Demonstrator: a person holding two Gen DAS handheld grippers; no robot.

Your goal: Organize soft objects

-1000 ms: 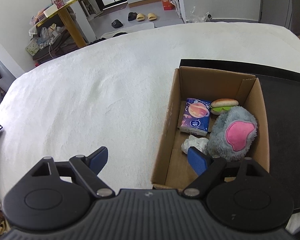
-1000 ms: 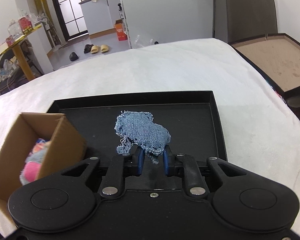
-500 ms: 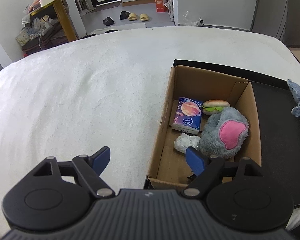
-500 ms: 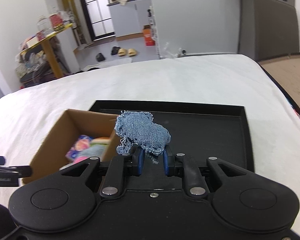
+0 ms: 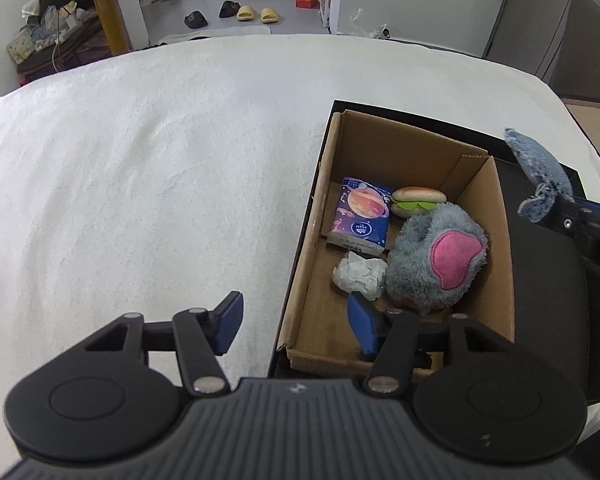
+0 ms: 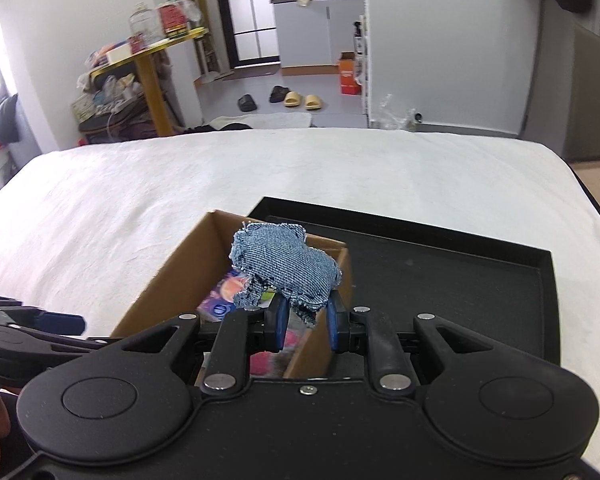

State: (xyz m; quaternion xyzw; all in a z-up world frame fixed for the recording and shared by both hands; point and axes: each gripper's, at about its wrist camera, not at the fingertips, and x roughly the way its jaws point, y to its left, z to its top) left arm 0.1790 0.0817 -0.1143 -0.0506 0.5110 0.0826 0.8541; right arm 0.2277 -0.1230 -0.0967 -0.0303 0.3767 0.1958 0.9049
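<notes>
Right hand-held gripper [image 6: 303,330] pinches denim piece [image 6: 286,266] above cardboard box [image 6: 180,280]; left [image 5: 296,322] spread.

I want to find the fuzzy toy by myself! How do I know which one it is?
Look on the white bed for the brown cardboard box sitting in the black tray. Inside, at the right, lies the fluffy grey plush toy, next to a crumpled tissue and a toy sandwich. Only it is furry, with a big pink patch.

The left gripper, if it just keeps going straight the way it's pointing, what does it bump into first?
Probably the cardboard box: its left wall sits between the open left gripper fingers. Depth is hard to judge, so it might pass above.
</notes>
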